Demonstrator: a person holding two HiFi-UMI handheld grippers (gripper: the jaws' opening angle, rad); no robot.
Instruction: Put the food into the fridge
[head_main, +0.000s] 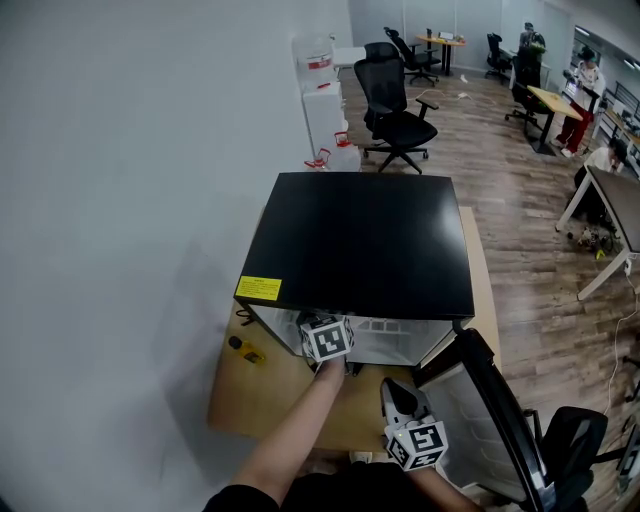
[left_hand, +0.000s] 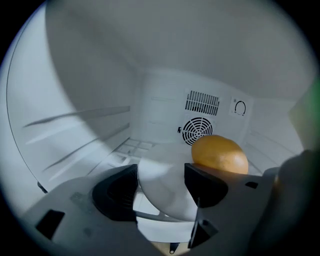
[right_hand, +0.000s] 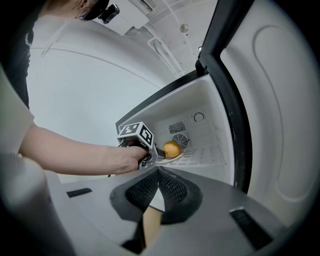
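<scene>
A black-topped mini fridge (head_main: 360, 240) stands on a wooden table, its door (head_main: 490, 410) swung open to the right. My left gripper (left_hand: 161, 175) reaches inside the white compartment; in the head view only its marker cube (head_main: 327, 340) shows at the fridge mouth. Its jaws stand open, with the near edge of a white plate (left_hand: 162, 192) between them. An orange (left_hand: 220, 154) sits on that plate, just behind the right jaw, in front of the round fan grille. My right gripper (right_hand: 158, 172) is shut and empty, low by the open door, looking at the orange (right_hand: 172, 149).
The wooden table (head_main: 250, 400) carries a small yellow object (head_main: 245, 350) left of the fridge. A white wall runs along the left. Behind the fridge are white containers (head_main: 322, 100) and a black office chair (head_main: 395, 110); desks and people are far right.
</scene>
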